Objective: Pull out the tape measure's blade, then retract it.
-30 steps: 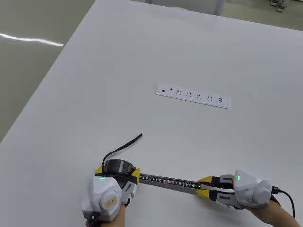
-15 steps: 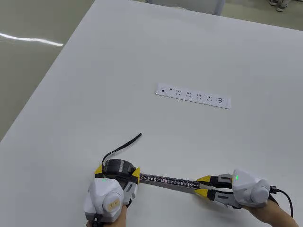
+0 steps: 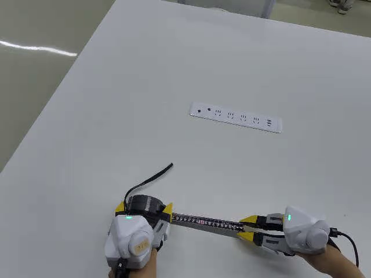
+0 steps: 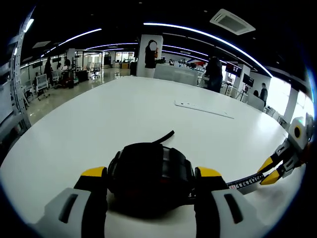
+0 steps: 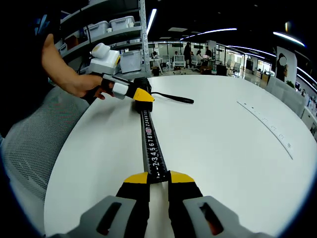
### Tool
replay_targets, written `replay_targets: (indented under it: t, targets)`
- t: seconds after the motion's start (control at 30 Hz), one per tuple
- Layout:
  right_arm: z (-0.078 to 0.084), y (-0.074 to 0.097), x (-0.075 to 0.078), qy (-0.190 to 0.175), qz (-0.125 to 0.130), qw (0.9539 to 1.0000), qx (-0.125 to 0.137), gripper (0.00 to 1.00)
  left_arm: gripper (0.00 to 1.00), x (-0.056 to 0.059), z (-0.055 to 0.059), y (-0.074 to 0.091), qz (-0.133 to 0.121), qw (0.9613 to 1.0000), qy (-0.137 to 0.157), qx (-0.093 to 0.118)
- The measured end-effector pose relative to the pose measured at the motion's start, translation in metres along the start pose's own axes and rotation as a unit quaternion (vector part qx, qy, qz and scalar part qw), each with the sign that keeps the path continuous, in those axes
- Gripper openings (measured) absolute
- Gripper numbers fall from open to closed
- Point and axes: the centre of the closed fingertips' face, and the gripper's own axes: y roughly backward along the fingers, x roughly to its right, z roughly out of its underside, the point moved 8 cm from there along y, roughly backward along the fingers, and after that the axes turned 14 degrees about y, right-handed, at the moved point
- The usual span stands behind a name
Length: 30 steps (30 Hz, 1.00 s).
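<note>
The black tape measure case [image 3: 145,205] [image 4: 151,171] lies on the white table, with my left gripper [image 3: 144,212] [image 4: 148,173] shut on its sides. A black wrist strap [image 3: 152,178] [image 4: 164,136] trails from it across the table. The dark blade [image 3: 206,222] [image 5: 151,148] with white numerals stretches right from the case to my right gripper [image 3: 248,227] [image 5: 158,177], which is shut on the blade's end. In the right gripper view the case [image 5: 142,84] sits far along the blade, with the left gripper [image 5: 141,94] on it.
A white power strip [image 3: 236,117] [image 4: 204,108] [image 5: 270,127] lies flat further back on the table [image 3: 174,69]. The table's left edge borders a glossy floor. In the gripper views, shelving with boxes and distant people stand around the room.
The left gripper and case have edged slightly right, so the exposed blade is a touch shorter. The right gripper has barely moved.
</note>
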Motion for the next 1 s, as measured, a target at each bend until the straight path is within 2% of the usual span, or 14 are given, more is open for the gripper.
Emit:
replay_targets:
  t: [0.27,1.0]
  targets:
    - [0.0001,0.0006,-0.0002,-0.001,0.002,1.0000,0.001,0.12,0.70,0.0006,0.0001,-0.0012,-0.008,1.0000,0.004,0.000]
    - [-0.0023,-0.0020,-0.0005,0.000,0.004,1.0000,0.005,0.12,0.66,-0.0007,0.0004,0.0009,0.000,1.0000,0.009,-0.001]
